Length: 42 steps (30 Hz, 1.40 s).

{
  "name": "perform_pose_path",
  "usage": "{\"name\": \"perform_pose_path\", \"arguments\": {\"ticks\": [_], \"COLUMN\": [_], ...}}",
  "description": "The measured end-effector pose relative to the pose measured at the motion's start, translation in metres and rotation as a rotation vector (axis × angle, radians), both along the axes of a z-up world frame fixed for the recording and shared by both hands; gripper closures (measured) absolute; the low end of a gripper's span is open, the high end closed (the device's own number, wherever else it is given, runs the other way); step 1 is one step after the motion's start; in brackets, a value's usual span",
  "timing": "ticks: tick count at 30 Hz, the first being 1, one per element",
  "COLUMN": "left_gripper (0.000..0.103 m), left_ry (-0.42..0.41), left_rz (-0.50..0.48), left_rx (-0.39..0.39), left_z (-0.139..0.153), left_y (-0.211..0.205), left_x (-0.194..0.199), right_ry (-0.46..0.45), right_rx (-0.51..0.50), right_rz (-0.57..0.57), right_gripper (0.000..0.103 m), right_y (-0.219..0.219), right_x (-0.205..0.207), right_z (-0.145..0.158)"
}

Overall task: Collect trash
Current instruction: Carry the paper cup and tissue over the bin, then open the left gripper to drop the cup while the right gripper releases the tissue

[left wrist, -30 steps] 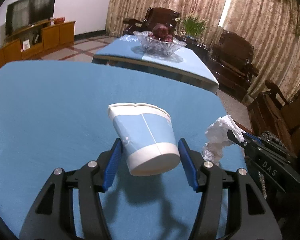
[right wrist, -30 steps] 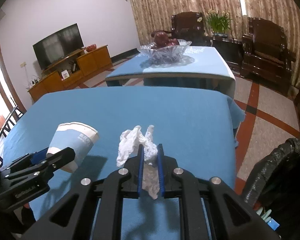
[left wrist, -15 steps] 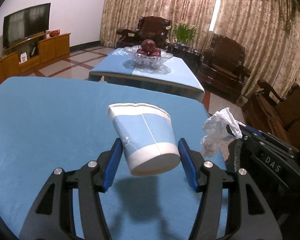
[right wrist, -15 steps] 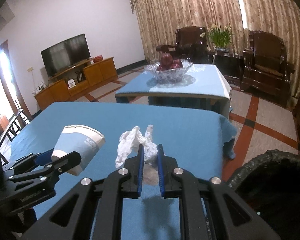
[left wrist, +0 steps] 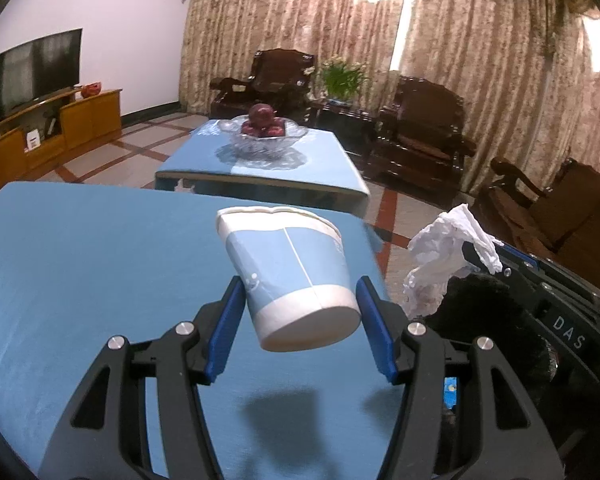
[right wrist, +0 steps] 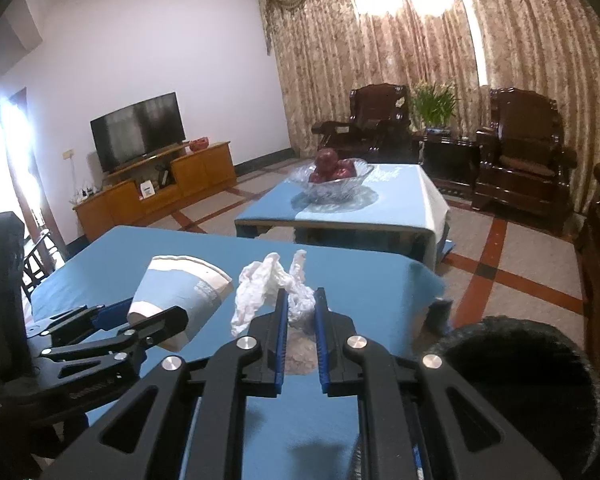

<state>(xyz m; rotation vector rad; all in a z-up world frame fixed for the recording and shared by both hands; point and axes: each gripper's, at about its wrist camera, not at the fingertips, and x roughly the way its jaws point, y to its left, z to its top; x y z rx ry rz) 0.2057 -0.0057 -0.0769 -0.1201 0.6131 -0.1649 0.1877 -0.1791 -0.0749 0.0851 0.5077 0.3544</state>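
Observation:
My left gripper [left wrist: 300, 292] is shut on a blue and white paper cup [left wrist: 292, 272], held tilted above the blue table [left wrist: 80, 260]; its shadow lies below. The cup also shows in the right wrist view [right wrist: 180, 296]. My right gripper [right wrist: 300, 300] is shut on a crumpled white tissue [right wrist: 272, 284] and holds it above the table's right end. The tissue shows at the right in the left wrist view [left wrist: 444, 256]. A black trash bag [right wrist: 520, 384] is open just right of the table, below the right gripper.
A second blue table [right wrist: 380, 208] stands beyond, with a glass bowl of red fruit [right wrist: 332, 176]. Dark wooden armchairs [right wrist: 520, 160] line the curtained wall. A TV on a wooden cabinet [right wrist: 160, 188] is at the left.
Both grippers have risen and moved right with the cup and the tissue. The trash bag's opening has come closer, under the right gripper.

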Motion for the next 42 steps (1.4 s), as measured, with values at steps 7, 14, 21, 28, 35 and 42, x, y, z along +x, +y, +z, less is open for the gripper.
{"name": "perform_pose_path", "arguments": {"ticks": [7,14,21,28,35,42], "left_gripper": [0.048,0.048,0.048,0.047,0.047,0.047], "left_ry": [-0.023,-0.040,-0.049,-0.067,-0.077,-0.066], "left_rz": [-0.073,-0.169,-0.254,-0.326,-0.390,-0.412], "left_rx": [-0.005,-0.007,-0.003,-0.005,0.009,0.018], "left_z": [0.010,0.014,0.013,0.008,0.002,-0.007], "left_y": [-0.038,-0.087,-0.133,-0.170,-0.200,-0.217], "left_x": [-0.005,-0.009,-0.017,-0.025,-0.034,-0.036], "right_ry": [-0.026,-0.033,-0.026,-0.023,-0.012,0.008], "right_rx": [-0.011,-0.033,-0.043,-0.046,-0.035,-0.039], "right_rz": [-0.058,-0.145,-0.245,-0.322,-0.380,-0.410], "right_gripper": [0.090,0.090,0.090,0.090,0.090,0.090], "right_y": [-0.035,-0.080,-0.130,-0.165,-0.194,-0.212], "right_x": [-0.021,-0.041,-0.057,-0.073,-0.083,-0.085], "right_z": [0.012,0.015,0.012,0.006,-0.003,-0.016]}}
